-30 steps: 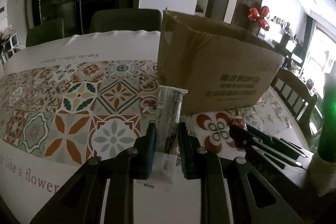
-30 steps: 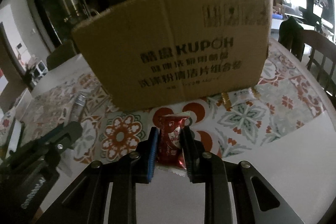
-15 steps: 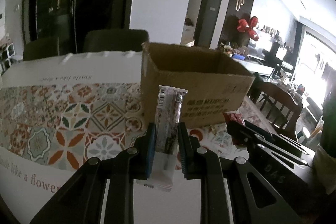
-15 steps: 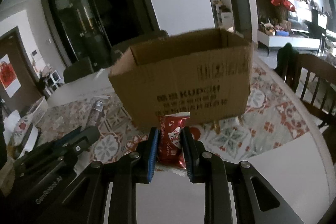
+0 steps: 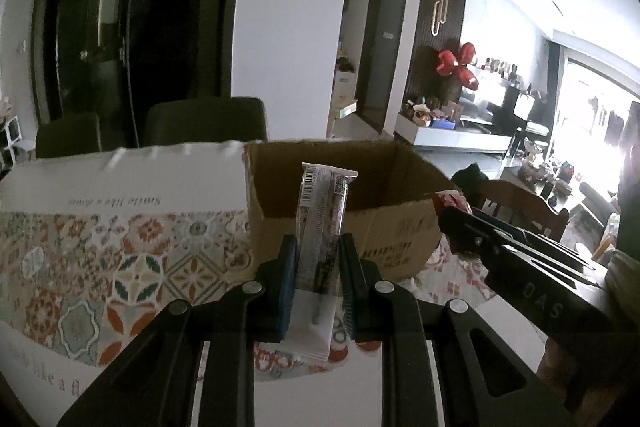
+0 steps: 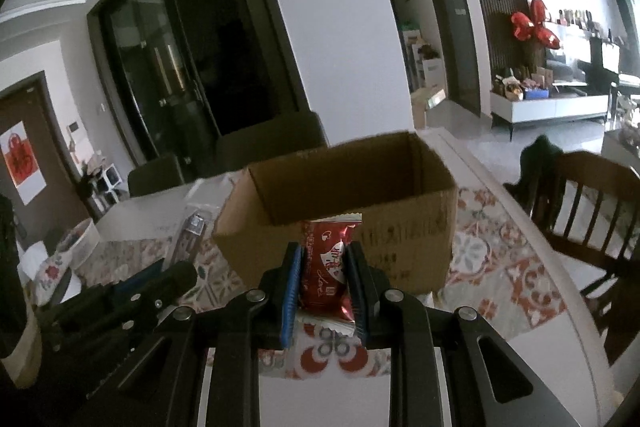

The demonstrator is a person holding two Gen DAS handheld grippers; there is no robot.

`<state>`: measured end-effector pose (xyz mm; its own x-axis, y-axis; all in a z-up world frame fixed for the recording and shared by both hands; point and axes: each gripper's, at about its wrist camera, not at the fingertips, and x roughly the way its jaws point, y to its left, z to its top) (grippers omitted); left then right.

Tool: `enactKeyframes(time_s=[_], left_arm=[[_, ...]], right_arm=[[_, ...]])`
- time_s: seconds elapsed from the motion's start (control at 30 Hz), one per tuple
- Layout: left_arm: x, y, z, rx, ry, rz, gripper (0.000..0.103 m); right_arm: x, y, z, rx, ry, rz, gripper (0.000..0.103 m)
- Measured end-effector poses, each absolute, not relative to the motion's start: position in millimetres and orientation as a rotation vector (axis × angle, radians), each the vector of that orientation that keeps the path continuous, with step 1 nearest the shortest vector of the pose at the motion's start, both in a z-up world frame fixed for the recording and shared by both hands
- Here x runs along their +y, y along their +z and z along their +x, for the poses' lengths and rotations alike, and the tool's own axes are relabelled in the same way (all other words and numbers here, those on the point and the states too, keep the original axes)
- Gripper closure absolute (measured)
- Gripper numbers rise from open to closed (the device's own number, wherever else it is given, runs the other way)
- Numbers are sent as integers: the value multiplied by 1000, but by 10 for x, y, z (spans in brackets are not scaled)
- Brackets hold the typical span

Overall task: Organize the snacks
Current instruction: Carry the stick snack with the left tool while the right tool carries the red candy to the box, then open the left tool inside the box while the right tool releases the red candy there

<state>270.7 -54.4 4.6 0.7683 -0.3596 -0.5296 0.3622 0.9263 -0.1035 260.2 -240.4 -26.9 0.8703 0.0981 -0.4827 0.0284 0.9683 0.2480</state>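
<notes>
My left gripper is shut on a long silvery snack packet with a barcode at its top, held upright. My right gripper is shut on a small red snack packet. Both hang above the table, just in front of an open brown cardboard box whose inside shows from above. In the left wrist view the right gripper comes in from the right with the red packet at its tip. The right wrist view shows the left gripper at the lower left, holding the silvery packet.
The table carries a patterned tile cloth with white borders. Dark chairs stand behind the table and a wooden chair at its right. A white round container sits at the far left.
Both grippers have risen with their packets. The box, seen side-on before, now sits lower in both views with its open top and inside visible.
</notes>
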Motion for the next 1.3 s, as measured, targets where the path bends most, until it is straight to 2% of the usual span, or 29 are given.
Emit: enactKeyframes(time_s=[0.53,0.97,1.03,1.07,1.1,1.13,1.2,1.3], left_arm=[[-847,309,3203,533,-411,52,82],[-1027,185,3669,583,-404,63,81],[-1032,153,3738,596,-390,61,74],[-1036,149,3751,595,-381,62,60],[-1028,148,3752,586,-360,61,50],[-1018,145,3748,579,-347,61,48],[-983,145,3718,567,-329,62,47],[-905,139,3641,563,-303,33,40]], right_arm=[[-2568,11,3123,493,62,188,79],[-2696,8,3522,509,67,153,78],[-2711,-5,3561,512,60,152,78],[-2725,-6,3586,513,57,152,77],[-2738,-15,3610,519,56,151,71],[-2755,-25,3632,527,48,150,58],[-2794,-34,3611,515,22,153,46],[-2856,-49,3541,490,-21,135,40]])
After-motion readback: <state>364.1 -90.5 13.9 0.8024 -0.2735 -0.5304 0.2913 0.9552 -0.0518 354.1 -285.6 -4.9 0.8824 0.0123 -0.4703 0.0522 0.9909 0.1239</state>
